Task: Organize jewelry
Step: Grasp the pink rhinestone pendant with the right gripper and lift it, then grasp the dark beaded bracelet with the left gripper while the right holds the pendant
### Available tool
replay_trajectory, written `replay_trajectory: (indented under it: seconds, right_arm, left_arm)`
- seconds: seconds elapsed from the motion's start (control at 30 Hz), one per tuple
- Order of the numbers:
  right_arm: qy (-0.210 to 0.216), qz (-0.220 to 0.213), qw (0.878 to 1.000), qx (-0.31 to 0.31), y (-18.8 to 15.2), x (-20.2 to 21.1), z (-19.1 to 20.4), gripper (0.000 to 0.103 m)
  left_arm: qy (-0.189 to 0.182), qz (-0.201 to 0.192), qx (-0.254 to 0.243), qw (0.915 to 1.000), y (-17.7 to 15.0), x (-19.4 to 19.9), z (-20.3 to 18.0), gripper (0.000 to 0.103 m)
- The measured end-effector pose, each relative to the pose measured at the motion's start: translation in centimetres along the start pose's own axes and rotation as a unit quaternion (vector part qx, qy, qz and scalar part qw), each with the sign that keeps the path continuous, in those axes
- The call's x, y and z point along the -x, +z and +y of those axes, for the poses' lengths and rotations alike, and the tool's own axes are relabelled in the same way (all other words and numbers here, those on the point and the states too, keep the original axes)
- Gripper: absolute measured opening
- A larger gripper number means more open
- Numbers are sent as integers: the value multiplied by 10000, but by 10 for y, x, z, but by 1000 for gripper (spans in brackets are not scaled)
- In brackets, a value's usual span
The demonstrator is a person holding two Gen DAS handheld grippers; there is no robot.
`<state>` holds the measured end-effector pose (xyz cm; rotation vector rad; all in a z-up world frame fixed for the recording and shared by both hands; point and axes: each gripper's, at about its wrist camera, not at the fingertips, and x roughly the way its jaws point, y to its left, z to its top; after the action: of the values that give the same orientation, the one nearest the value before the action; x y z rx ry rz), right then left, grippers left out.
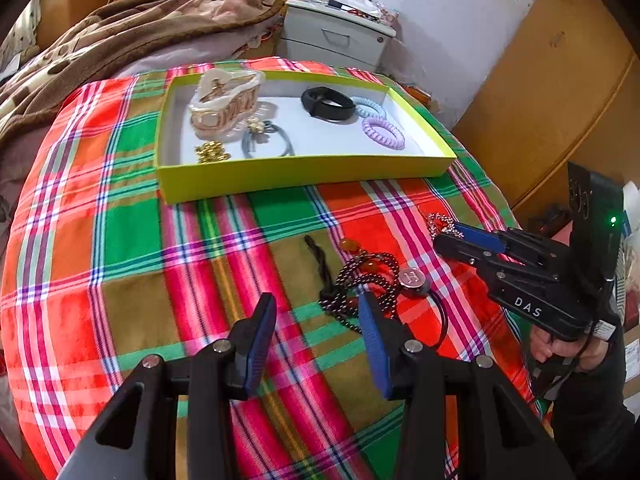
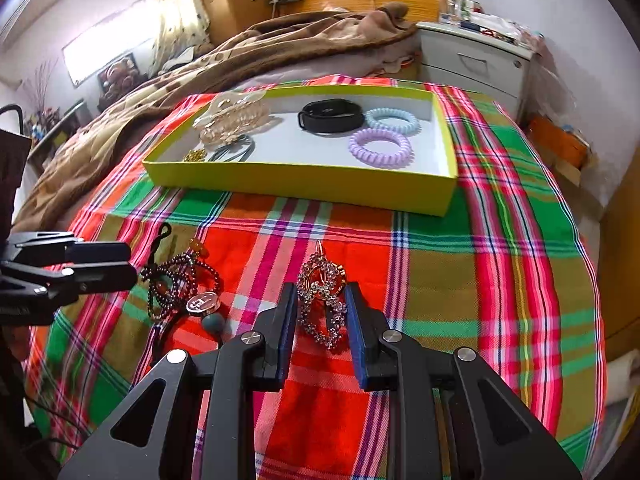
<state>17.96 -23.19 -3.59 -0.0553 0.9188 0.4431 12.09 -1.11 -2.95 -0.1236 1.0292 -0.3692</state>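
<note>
A yellow-green tray (image 1: 304, 174) (image 2: 304, 184) on the plaid cloth holds a clear claw clip (image 1: 224, 104), a black band (image 1: 328, 103), blue and purple coil ties (image 2: 380, 146), a grey tie and gold pieces. On the cloth lie a dark bead bracelet (image 1: 360, 280) (image 2: 176, 280), a round "H" hair tie (image 1: 412, 278) (image 2: 202, 302) and a rhinestone hair clip (image 2: 324, 304). My left gripper (image 1: 318, 312) is open, just short of the bracelet. My right gripper (image 2: 320, 300) (image 1: 452, 234) is open with its jaws either side of the rhinestone clip; I cannot tell if the pads touch it.
A bed with a brown blanket (image 1: 120, 28) lies behind the table. A white nightstand (image 1: 336, 36) stands at the back, and wooden cabinets (image 1: 560, 80) at the right. The round table's edge (image 2: 592, 280) curves close on the right.
</note>
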Motion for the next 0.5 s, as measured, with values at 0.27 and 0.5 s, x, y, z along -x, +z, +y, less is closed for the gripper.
replay_trajectory:
  seconds: [0.27, 0.5]
  right_arm:
    - [17, -87, 9997, -243, -5, 9, -13, 25]
    - [72, -163, 9993, -316, -5, 11, -15, 25]
  left_arm:
    - [475, 53, -480, 9977, 1, -14, -17, 45]
    - [728, 62, -643, 9952, 3, -19, -24, 46]
